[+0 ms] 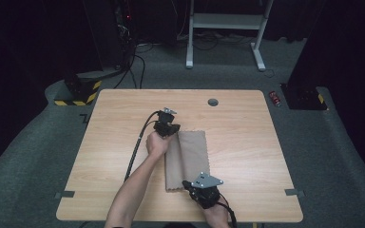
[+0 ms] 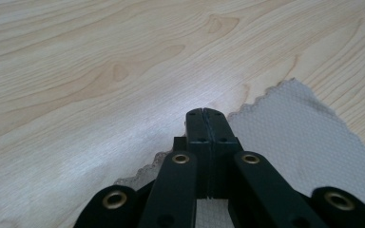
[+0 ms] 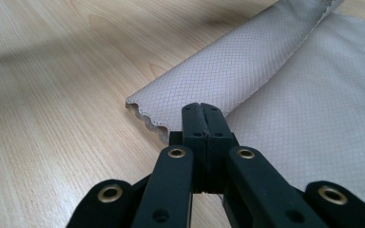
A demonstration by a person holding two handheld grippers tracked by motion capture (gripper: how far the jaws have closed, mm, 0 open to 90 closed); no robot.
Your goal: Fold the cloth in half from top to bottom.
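A beige cloth (image 1: pixel 192 152) with scalloped edges lies on the wooden table (image 1: pixel 247 133). Its left side is lifted and rolled over toward the right. My left gripper (image 1: pixel 170 132) sits at the cloth's far left corner, jaws shut on the cloth (image 2: pixel 304 137); in the left gripper view the tips (image 2: pixel 204 114) meet over the fabric. At the near edge my right gripper (image 1: pixel 185 183) is shut on the cloth too. In the right gripper view its tips (image 3: pixel 200 108) pinch the raised fold, and the flat layer of the cloth (image 3: pixel 323 104) lies to the right.
A round cable hole (image 1: pixel 213 102) sits near the table's far edge. Grey tape patches mark the near left (image 1: pixel 64 194) and near right (image 1: pixel 293 192) of the table. On the floor beyond stand a white desk frame (image 1: pixel 225 21) and a yellow-black striped base (image 1: pixel 78 92).
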